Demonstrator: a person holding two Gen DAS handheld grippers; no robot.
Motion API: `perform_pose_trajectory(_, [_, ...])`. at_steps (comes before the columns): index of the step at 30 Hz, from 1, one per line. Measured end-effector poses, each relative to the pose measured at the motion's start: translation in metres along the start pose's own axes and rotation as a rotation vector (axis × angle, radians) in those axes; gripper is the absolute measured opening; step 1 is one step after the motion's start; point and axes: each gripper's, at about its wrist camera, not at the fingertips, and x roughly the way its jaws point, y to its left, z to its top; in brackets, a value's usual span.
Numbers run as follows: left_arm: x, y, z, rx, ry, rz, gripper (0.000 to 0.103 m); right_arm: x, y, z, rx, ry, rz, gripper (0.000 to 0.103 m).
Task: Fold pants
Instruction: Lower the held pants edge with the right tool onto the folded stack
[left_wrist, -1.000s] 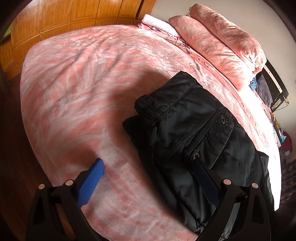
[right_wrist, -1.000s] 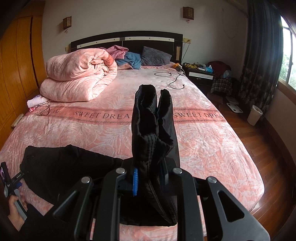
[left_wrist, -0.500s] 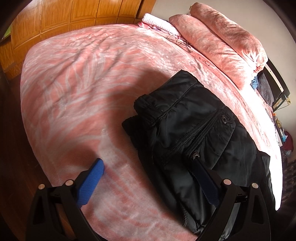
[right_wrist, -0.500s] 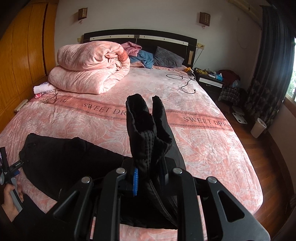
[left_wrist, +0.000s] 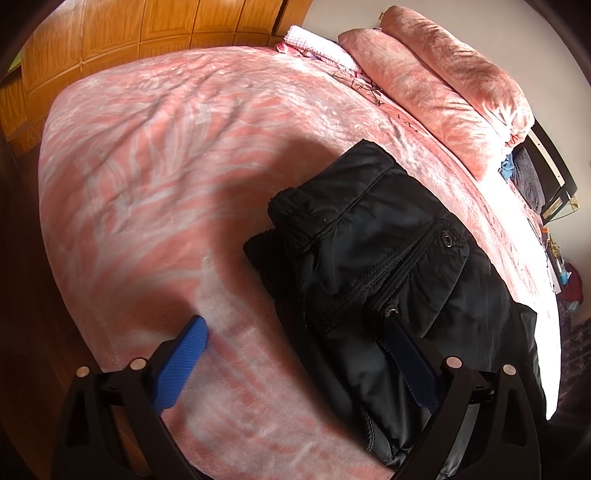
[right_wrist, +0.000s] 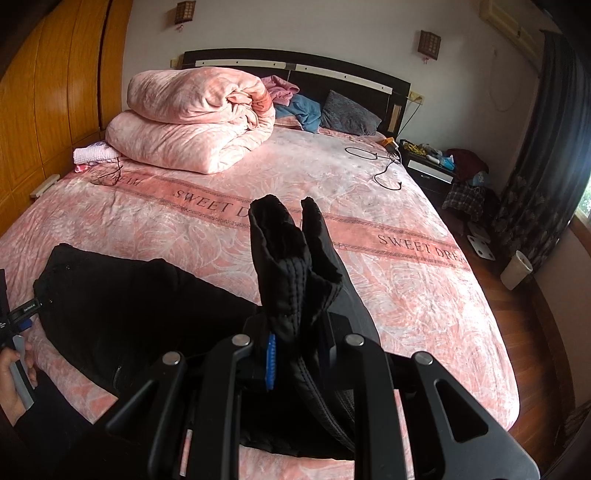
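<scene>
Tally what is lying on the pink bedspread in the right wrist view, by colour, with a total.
Black: 2, the black padded pants and the thin black cable
Pink: 3, the rolled pink quilt, the small folded pink-white cloth, the crumpled pink garment
Blue: 1, the blue garment
Grey: 1, the grey pillow
Total: 7

black-framed claw with blue ribbed pads, silver pivot screws

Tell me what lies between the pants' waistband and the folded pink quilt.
Bare pink bedspread only, printed with lettering; the right wrist view shows it between the pants and the quilt.
</scene>
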Motion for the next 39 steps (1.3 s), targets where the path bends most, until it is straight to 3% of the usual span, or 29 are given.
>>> perform_pose_trajectory(27, [0.000,0.008,0.001,-0.017,0.010,-0.042,0.097,0.040,0.086,-0.021,-0.206,0.081,-0.063,0.016])
perform_pose_trajectory(39, [0.000,0.008,0.001,-0.024,0.016,-0.058,0.098,0.065,0.147,-0.065,-0.396,0.111,-0.126,0.016])
